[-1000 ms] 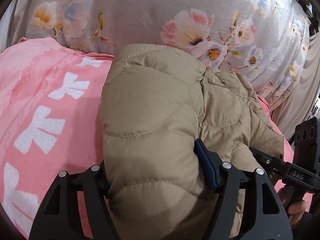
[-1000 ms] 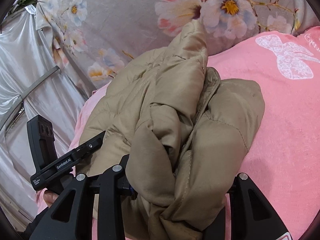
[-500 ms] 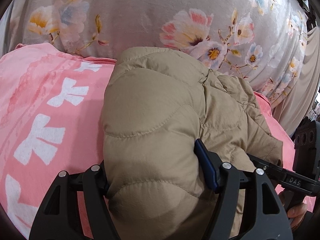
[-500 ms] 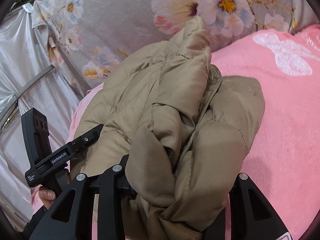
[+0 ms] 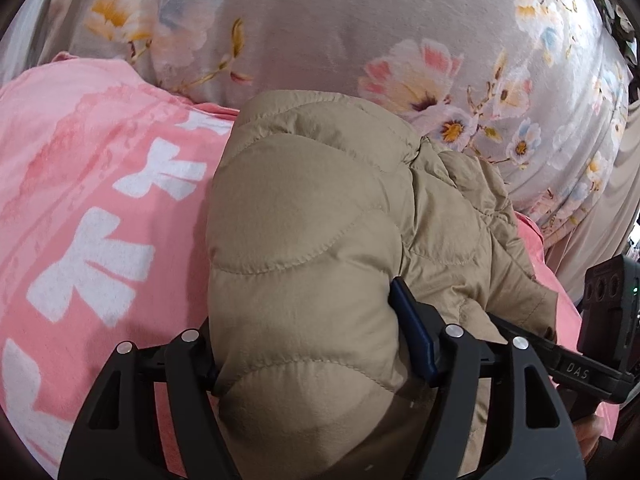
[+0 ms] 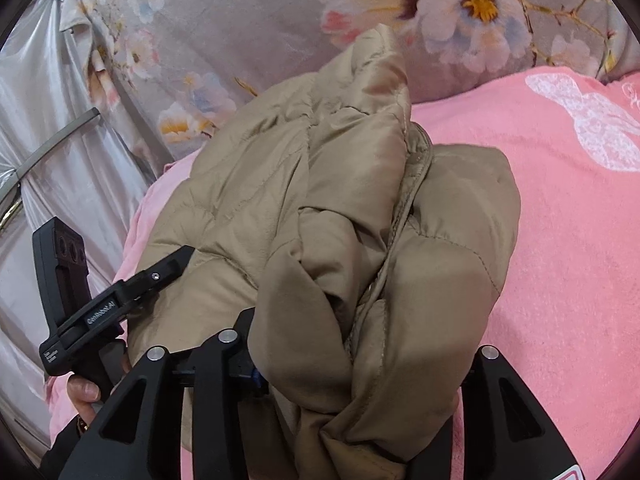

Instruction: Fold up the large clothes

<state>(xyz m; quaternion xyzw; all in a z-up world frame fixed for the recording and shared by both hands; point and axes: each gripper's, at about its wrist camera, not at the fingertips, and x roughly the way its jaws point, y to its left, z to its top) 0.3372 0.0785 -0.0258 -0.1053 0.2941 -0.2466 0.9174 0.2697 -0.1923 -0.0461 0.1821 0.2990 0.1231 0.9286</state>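
A tan quilted puffer jacket lies bunched on a pink blanket. My left gripper is shut on a thick folded wad of it, and the blue pad digs into the padding. In the right wrist view the same jacket bulges up between the fingers of my right gripper. Those jaws are opening, with the crumpled fabric still filling the gap and touching both sides. Each gripper shows in the other's view: the right gripper low on the right, the left gripper at the left.
Grey floral fabric rises like a cushion behind the jacket. The pink blanket with white prints spreads to the side. A silvery curtain hangs at the left edge. A person's hand holds the left gripper's handle.
Both grippers have shifted a little across the blanket with the jacket bundle between them. The jacket's shape and both grips look the same.
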